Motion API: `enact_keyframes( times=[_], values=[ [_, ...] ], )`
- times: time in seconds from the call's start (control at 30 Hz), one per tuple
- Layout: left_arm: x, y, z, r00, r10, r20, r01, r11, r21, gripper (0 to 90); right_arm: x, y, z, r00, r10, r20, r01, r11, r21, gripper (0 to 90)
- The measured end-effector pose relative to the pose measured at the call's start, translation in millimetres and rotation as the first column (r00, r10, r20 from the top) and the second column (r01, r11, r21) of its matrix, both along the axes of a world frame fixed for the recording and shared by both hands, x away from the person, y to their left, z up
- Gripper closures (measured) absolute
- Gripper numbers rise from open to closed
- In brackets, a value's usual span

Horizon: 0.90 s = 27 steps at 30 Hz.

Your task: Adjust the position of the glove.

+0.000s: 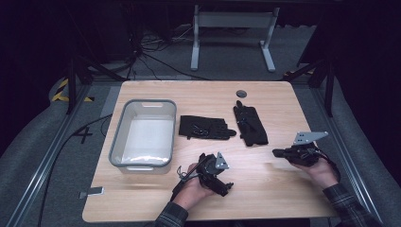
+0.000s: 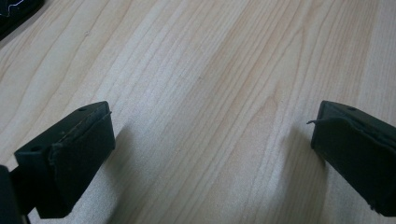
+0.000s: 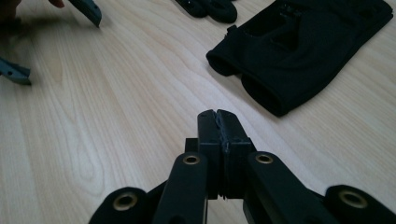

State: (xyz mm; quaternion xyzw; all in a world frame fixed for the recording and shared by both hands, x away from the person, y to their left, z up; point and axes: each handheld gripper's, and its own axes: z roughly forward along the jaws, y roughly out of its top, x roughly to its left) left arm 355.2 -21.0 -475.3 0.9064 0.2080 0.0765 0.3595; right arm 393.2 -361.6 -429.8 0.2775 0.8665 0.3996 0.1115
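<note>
Gloves lie mid-table: I see one black glove (image 1: 206, 127) just beside the grey bin (image 1: 143, 162), another glove (image 1: 250, 125) to its right; my left gripper (image 1: 226, 186) is spread wide over bare wood; my right gripper (image 3: 218, 116) is pressed together, empty, near that second glove.

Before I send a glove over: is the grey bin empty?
Empty. The high view shows the bin's bare white floor; both gloves lie on the table beside it.

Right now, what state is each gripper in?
Left gripper: open, jaws wide apart over bare table, holding nothing.
Right gripper: closed, jaws pressed together, nothing between them; a black glove lies ahead.
</note>
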Motion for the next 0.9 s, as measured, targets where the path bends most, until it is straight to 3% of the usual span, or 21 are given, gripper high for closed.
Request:
enact_keyframes(
  times=[0.4,0.77,0.9],
  values=[
    [-0.5,0.4,-0.1,1.0000,0.000,-0.002,0.000,1.0000,-0.002,0.0,31.2,16.3,3.0,0.9999,0.009,0.005,-0.009,0.9999,0.007,89.8],
    [-1.0,0.8,0.1,0.9999,0.011,-0.002,-0.011,0.9999,0.000,0.0,57.8,27.8,-2.9,0.9999,-0.001,0.015,0.001,0.9999,-0.011,89.8],
    [-1.0,0.8,0.1,0.9999,0.012,-0.002,-0.012,0.9999,0.000,0.0,66.5,32.1,-8.1,0.9998,0.001,0.018,-0.001,0.9992,-0.041,89.8]
  ],
)
